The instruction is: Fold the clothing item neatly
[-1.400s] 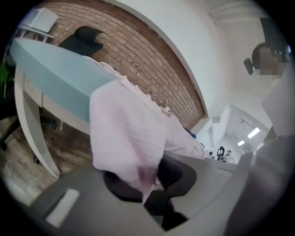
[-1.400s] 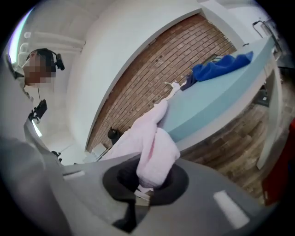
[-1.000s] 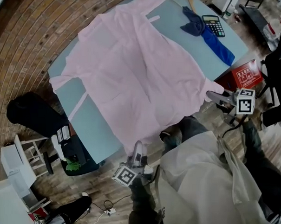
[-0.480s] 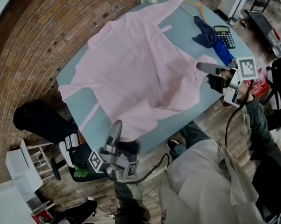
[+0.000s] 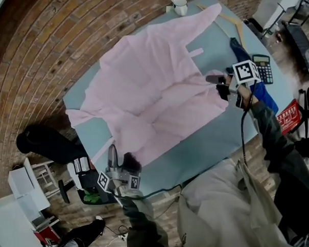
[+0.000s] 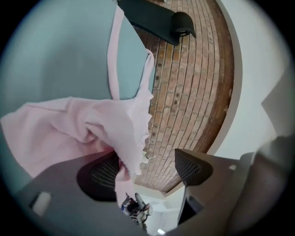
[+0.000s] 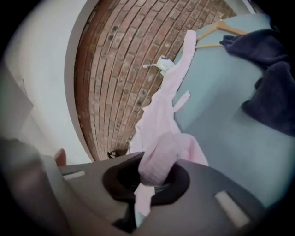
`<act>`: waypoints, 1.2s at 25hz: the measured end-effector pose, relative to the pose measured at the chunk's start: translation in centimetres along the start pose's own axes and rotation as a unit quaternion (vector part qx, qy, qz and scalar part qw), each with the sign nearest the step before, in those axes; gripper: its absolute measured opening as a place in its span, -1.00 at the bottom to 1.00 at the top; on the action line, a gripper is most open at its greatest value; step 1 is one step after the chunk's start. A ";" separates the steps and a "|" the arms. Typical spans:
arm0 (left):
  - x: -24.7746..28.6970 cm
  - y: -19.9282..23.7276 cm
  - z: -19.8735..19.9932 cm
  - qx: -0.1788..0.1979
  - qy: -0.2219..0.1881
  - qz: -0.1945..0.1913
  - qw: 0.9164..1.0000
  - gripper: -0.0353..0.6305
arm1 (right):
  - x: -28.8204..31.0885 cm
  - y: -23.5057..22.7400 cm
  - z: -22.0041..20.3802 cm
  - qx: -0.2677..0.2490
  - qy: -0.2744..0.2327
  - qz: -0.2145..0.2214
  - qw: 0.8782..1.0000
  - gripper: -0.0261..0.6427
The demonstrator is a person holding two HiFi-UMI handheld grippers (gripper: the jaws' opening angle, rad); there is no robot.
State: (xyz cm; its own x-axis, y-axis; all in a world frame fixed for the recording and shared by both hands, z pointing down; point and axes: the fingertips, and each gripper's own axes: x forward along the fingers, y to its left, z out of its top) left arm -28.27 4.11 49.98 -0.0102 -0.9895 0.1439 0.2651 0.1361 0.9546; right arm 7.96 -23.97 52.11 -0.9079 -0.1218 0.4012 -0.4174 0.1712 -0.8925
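Hem end first: the left hand-held gripper [image 6: 148, 169] sat off the near-left corner of the surface [image 5: 216, 133], jaws opening. A flap of the pink garment [image 5: 153, 84] hung between them against one pad, but nothing was pinching it as far as I could see. Further along, over the right edge, the right hand-held gripper [image 7: 152, 176] was clamped hard on a bunched wad of the same fabric, lifted a bit so the cloth ran off it in a ridge.

The garment itself covered most of the surface. Its near part was pulled over onto the middle, pretty rumpled, and one sleeve reached all the way to the far corner.

My read on handling: thin, light, totally floppy stuff with no stiffness to help you. It'll sag from whatever point you pinch and crease wherever it lands. I'd guess it drags easily across that smooth top too. The best places to grab are probably the hem corners or a seam line. Use both sides at once and keep it taut so the fold edge comes out straight rather than wadded.

Beyond it on the far right side were a blue cloth [image 5: 246, 57], a calculator [image 5: 263, 68] and a wooden hanger [image 5: 231, 21], with a white mug [image 5: 180, 5] at the far corner.
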 end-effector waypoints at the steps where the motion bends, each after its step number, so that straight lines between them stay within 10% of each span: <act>1: -0.6 0.9 -0.9 0.020 0.013 0.013 1.000 0.27 | -0.3 -0.8 -1.1 -0.025 0.015 -0.015 0.999 -0.89; 5: -3.1 3.1 -3.6 0.149 0.081 0.076 0.983 0.27 | -2.7 -0.1 -4.2 -0.124 0.006 -0.037 0.992 -0.89; 9: -7.0 7.5 -6.3 0.348 0.175 0.187 0.902 0.26 | -5.1 -0.4 -8.6 -0.179 0.014 -0.069 0.981 -0.89; 10: -7.4 7.9 -6.5 0.367 0.178 0.193 0.892 0.16 | -5.2 -1.0 -9.2 -0.178 0.025 -0.067 0.981 -0.89; 13: -6.0 6.4 -3.5 0.324 0.106 0.177 0.923 -0.63 | -4.2 -0.6 -7.5 -0.098 0.064 0.017 0.993 -0.89; 15: -2.7 2.2 -1.3 0.272 0.063 0.090 0.956 -0.67 | -3.7 2.4 -3.8 0.020 0.035 0.102 0.994 -0.89; 17: 0.3 -2.1 -1.1 0.237 0.053 0.004 0.970 -0.43 | -3.1 5.2 0.5 0.020 0.009 0.117 0.993 -0.80; 22: 1.1 -2.1 -2.4 0.241 0.078 -0.004 0.967 -0.32 | -2.2 4.1 2.0 -0.108 0.066 -0.011 0.992 -0.59; 30: 0.4 0.7 -2.8 0.251 0.089 0.036 0.963 -0.29 | -2.1 2.4 0.4 -0.159 0.099 -0.034 0.982 -0.60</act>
State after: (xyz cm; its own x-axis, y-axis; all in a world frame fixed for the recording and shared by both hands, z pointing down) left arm -25.42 3.64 49.96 0.1689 -0.9632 0.2092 -0.2419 0.1652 0.9561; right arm 8.88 -23.69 49.07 -0.8549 0.0430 0.5170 -0.4397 0.4688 -0.7661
